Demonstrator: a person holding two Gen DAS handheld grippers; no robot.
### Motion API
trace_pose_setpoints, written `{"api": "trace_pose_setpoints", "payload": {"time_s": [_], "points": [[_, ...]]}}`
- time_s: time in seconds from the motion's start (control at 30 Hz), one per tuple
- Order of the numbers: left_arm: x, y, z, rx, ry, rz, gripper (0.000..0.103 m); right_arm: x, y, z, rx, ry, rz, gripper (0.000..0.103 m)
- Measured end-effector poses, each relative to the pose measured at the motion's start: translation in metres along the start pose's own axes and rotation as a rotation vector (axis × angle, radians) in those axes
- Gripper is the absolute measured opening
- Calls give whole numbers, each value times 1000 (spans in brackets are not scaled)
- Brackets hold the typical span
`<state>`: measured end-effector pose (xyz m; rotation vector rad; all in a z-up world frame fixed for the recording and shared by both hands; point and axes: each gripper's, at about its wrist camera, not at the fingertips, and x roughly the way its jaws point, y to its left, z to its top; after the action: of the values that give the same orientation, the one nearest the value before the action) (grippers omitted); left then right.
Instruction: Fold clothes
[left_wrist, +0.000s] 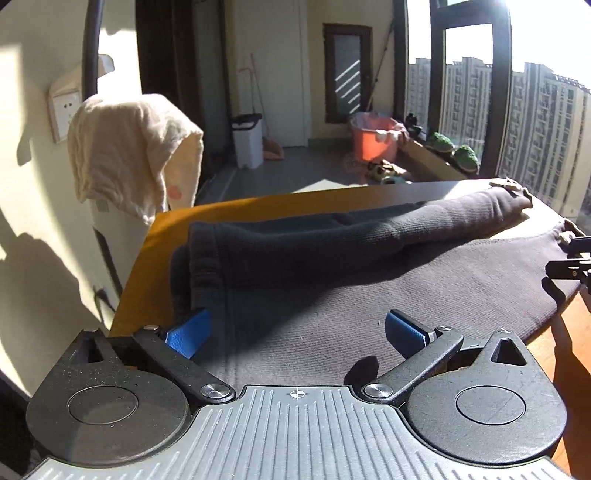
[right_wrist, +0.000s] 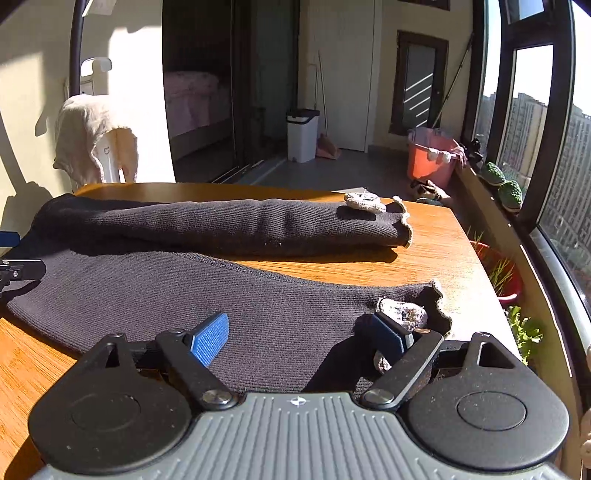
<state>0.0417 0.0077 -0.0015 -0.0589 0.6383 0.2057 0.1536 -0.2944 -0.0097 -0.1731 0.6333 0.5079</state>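
Note:
Dark knit trousers lie across the wooden table. Their waistband is at the left, and the two legs run right. In the right wrist view the trousers end in pale scalloped cuffs, each with a crocheted flower. My left gripper is open over the waist end, its left pad against the waistband edge. My right gripper is open over the near leg, its right pad beside the cuff flower. Each gripper shows at the edge of the other's view: the right gripper, the left gripper.
A cream towel hangs over a white appliance left of the table. Beyond the table stand a white bin and an orange bucket. Potted plants sit below the window, close to the table's right edge.

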Motion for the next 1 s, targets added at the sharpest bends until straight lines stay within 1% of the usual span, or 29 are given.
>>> {"api": "trace_pose_setpoints", "payload": {"time_s": [0.03, 0.07, 0.1, 0.17, 0.23, 0.3, 0.37, 0.43, 0.5, 0.7, 1.0], "points": [[-10, -4, -5, -31, -5, -17, 103, -7, 2, -5, -1, -4, 4, 91], [-17, -9, -11, -55, -2, -24, 103, -13, 3, -9, 3, -5, 13, 100], [-22, -15, -17, -71, 8, -20, 103, -19, 5, -13, 10, -4, 22, 103], [-26, -27, -28, -97, 38, -7, 103, -28, 9, -21, 45, 21, 17, 103], [-29, -37, -32, -102, 61, 25, 103, -34, 12, -28, 85, 59, 8, 103], [-31, -47, -36, -98, 75, 55, 103, -42, 20, -36, 106, 71, -24, 103], [-31, -56, -37, -69, 91, 88, 103, -46, 28, -39, 113, 85, -67, 103], [-31, -60, -38, -58, 91, 86, 103, -49, 37, -42, 126, 96, -117, 103], [-32, -61, -39, -57, 88, 85, 103, -50, 42, -43, 145, 96, -136, 103], [-34, -63, -42, -77, 83, 110, 103, -53, 45, -46, 163, 92, -154, 103], [-34, -63, -41, -82, 78, 114, 103, -53, 48, -46, 156, 89, -148, 103]]}}
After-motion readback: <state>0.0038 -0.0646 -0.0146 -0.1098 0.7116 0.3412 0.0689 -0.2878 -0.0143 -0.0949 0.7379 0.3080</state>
